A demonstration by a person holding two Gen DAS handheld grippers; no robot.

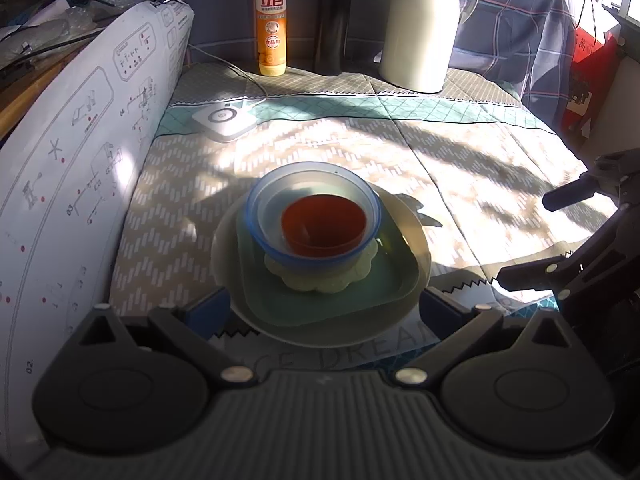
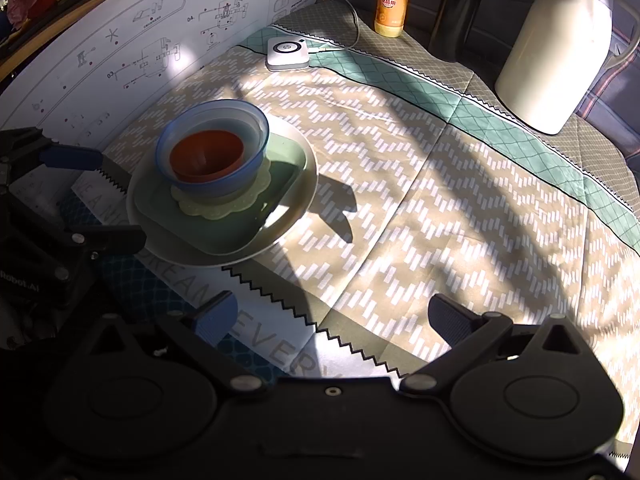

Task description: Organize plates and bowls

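While both grippers gape, left gripper (image 1: 324, 308) flanks stacked plates (image 1: 256, 320), detergent bottle (image 1: 272, 20) behind.

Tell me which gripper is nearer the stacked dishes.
Left. The left gripper sits open around the near rim of the white plate; the right gripper hangs open over bare cloth, clearly apart from it.
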